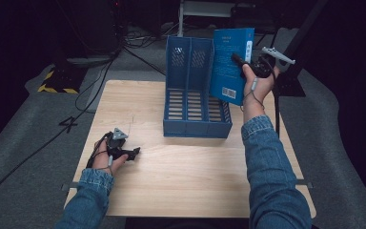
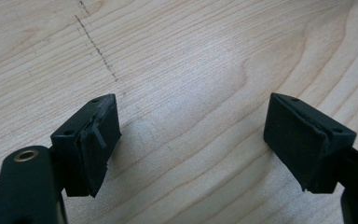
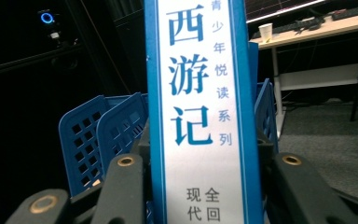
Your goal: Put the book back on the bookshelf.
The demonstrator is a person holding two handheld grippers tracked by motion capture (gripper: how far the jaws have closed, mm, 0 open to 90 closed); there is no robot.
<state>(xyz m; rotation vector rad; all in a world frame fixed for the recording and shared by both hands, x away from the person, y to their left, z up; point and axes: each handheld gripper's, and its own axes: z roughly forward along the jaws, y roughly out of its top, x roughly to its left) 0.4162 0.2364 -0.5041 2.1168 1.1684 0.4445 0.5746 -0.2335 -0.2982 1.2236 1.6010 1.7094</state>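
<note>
1. Denim-sleeved forearms reach in from the near edge of a pale wooden table [image 1: 181,181], each hand carrying a two-jaw gripper.
2. At the right, the right gripper [image 1: 242,64] is raised above the table's far right part, its jaws closed on a blue book [image 1: 231,64]. In the right gripper view the book's white-and-blue spine [image 3: 200,112], printed with Chinese characters, stands upright, pinched from both sides.
3. Held in the air, the book is tilted slightly and sits just beside the right-hand end of a blue plastic file rack [image 1: 193,95] with several upright slots, which stands on the far middle of the table. No slot appears to hold anything.
4. At the left, the left gripper [image 1: 132,153] lies low on the table near its left edge, well apart from the rack. Its jaws stand wide apart over bare wood, with nothing between them.
5. Judged from this: the book is picked up and brought to the rack; lowering it into a slot and letting go is not yet done.
</note>
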